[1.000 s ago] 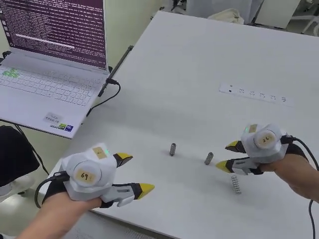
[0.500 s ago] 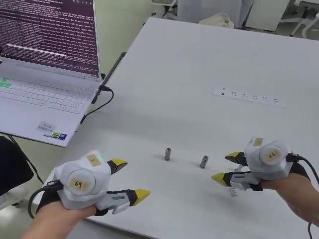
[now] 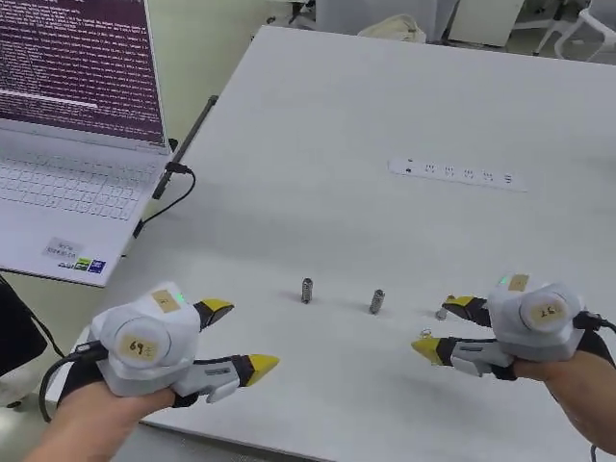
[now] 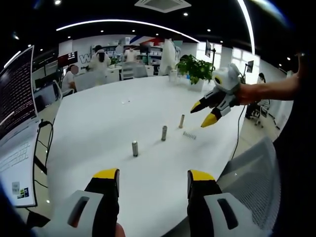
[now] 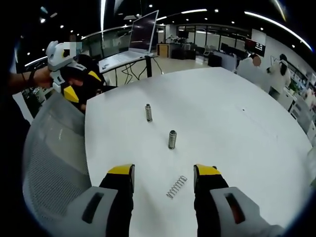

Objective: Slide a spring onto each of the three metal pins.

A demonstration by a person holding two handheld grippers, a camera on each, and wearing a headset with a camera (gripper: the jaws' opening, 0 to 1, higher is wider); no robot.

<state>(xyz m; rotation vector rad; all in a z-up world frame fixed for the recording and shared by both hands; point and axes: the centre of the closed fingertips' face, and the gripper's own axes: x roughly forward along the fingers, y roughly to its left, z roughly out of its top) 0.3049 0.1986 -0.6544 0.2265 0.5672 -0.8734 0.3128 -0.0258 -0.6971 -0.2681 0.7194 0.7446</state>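
Two pins with springs on them (image 3: 307, 290) (image 3: 377, 301) stand upright on the white table (image 3: 318, 125). A third, bare pin (image 3: 441, 313) stands just beside my right gripper (image 3: 438, 323). That gripper is open and low over the table, its jaws either side of a loose spring (image 5: 176, 187) that lies flat. The right gripper view has the two sprung pins (image 5: 148, 112) (image 5: 172, 139) ahead of the spring. My left gripper (image 3: 238, 336) is open and holds nothing, near the front edge, well left of the pins. In its own view the bare pin (image 4: 181, 121) and the loose spring (image 4: 189, 135) lie near the right gripper (image 4: 210, 111).
An open laptop (image 3: 67, 144) sits on a stand at the left, with a black cable (image 3: 168, 183) running to it. A white power strip (image 3: 457, 176) lies further back on the table. A grey mesh chair (image 5: 54, 148) stands close to the table's front edge.
My right gripper has moved down and toward me until its jaws straddle the loose spring. The left gripper has kept its place. The head camera has shifted.
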